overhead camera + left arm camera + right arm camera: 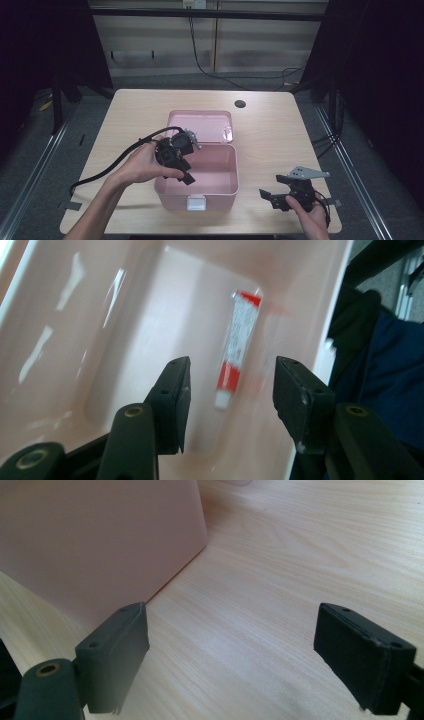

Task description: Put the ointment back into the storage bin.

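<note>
A pink box (235, 167) stands open in the middle of the table, its lid (200, 126) laid back behind it. A white and red tube (239, 335) lies on the box floor. My left gripper (186, 175) hangs over the left part of the box, pointing down into it. In the left gripper view its jaws (231, 377) stand apart above the tube, not touching it. My right gripper (270, 186) rests low over the table to the right of the box, jaws wide apart (232, 630) with nothing between them and the box's outer wall (100, 540) just ahead.
The light wooden table (270, 130) has a round cable hole (240, 104) near its far edge. The box carries a white latch (196, 202) on its front. The left gripper's black cable (107, 167) trails off to the left. A dark floor surrounds the table.
</note>
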Demonstrator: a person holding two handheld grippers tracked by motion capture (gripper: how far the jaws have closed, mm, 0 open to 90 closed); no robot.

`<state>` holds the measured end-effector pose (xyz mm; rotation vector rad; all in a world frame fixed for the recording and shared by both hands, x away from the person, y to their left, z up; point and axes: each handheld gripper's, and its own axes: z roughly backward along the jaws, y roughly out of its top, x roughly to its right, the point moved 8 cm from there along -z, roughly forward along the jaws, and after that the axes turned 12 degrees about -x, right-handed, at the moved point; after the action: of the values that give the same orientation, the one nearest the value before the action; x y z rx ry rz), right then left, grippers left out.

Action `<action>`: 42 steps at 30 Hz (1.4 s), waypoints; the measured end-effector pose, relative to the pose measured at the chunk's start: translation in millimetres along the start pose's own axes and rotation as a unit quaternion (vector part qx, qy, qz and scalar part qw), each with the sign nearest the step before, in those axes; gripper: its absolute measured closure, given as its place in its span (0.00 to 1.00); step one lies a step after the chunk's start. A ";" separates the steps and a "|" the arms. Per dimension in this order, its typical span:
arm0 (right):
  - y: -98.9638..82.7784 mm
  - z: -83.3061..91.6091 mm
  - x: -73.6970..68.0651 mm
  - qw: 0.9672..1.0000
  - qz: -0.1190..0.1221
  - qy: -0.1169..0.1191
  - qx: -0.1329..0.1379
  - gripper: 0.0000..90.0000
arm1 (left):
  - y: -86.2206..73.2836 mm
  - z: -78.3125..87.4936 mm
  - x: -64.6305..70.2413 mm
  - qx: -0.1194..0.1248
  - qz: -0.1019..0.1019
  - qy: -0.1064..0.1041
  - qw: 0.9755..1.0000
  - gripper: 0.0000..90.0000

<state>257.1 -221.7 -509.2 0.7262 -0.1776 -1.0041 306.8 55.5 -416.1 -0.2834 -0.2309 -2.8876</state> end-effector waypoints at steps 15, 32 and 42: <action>-0.3 -0.5 0.1 1.000 -0.001 0.000 -0.002 0.15 | -28.5 23.9 -9.1 0.035 0.028 0.027 0.999 0.51; -0.6 -0.6 0.4 1.000 -0.002 -0.002 -0.003 0.15 | -58.8 43.7 -16.7 0.078 0.063 0.034 0.994 0.49; -0.8 -0.7 0.6 1.000 -0.003 -0.003 -0.003 0.15 | -79.0 45.1 -21.9 0.101 0.083 0.043 0.990 0.51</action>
<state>257.1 -222.1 -510.4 0.7182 -0.1772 -1.0128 316.4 144.1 -387.6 -0.1349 -0.4583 -2.6779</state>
